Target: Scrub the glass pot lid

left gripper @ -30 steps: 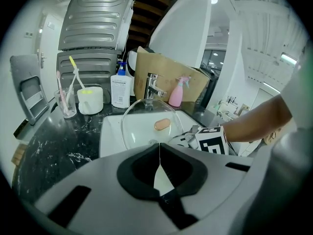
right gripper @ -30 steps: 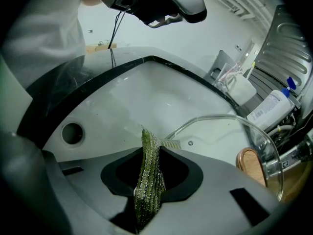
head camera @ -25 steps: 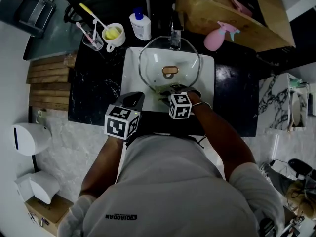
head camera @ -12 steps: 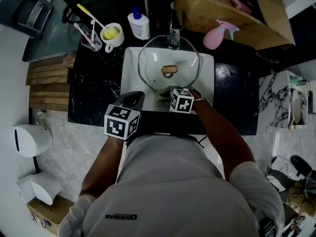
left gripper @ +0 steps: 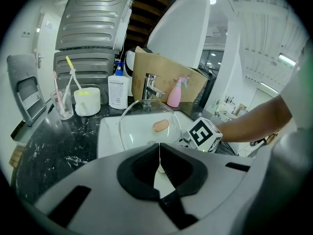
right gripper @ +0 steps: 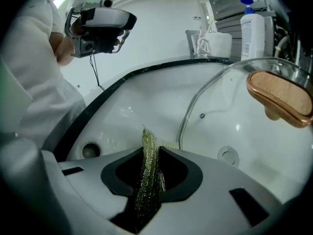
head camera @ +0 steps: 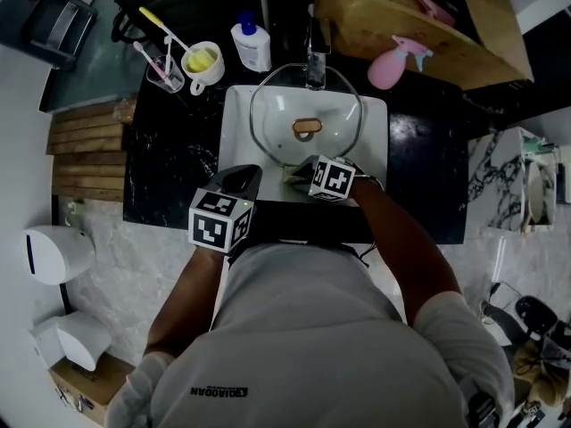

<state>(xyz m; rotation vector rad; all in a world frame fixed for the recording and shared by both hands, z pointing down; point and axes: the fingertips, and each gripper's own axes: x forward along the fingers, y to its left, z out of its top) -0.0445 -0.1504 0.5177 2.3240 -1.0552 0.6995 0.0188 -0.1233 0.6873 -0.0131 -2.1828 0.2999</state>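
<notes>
1. Centrally, in the white sink basin (head camera: 236,119): glass pot lid (head camera: 306,101), tilted, with the wooden knob (head camera: 307,127) turned up toward the head view and the far rim close under the chrome faucet (head camera: 316,61).
2. Right tongs (right gripper: 149,151): clenched on a green scouring pad (right gripper: 148,180), gripped as a thin upright mesh strip between the two dark pads.
3. Pad tip: low in the basin, just beside the lid's near rim. Impossible to tell from either view whether touching or not.
4. Left tongs (left gripper: 158,148): clenched with nothing between, pads meeting along a thin seam. Held near the basin's near left corner, apart from the lid and pointing toward it.
5. Right forearm (head camera: 401,239): stretched over the basin's near edge, with the marker cube (head camera: 332,178) just above the lid's near rim in the head view.
6. Black marble tabletop (head camera: 169,163) around the basin. At the back left: a clear glass of toothbrushes (head camera: 167,74), a white mug (head camera: 205,62) with something yellow inside, and a white bottle with a blue cap (head camera: 253,47).
7. Back right: a pink spray bottle (head camera: 393,65) standing against a cardboard box (head camera: 401,20).
</notes>
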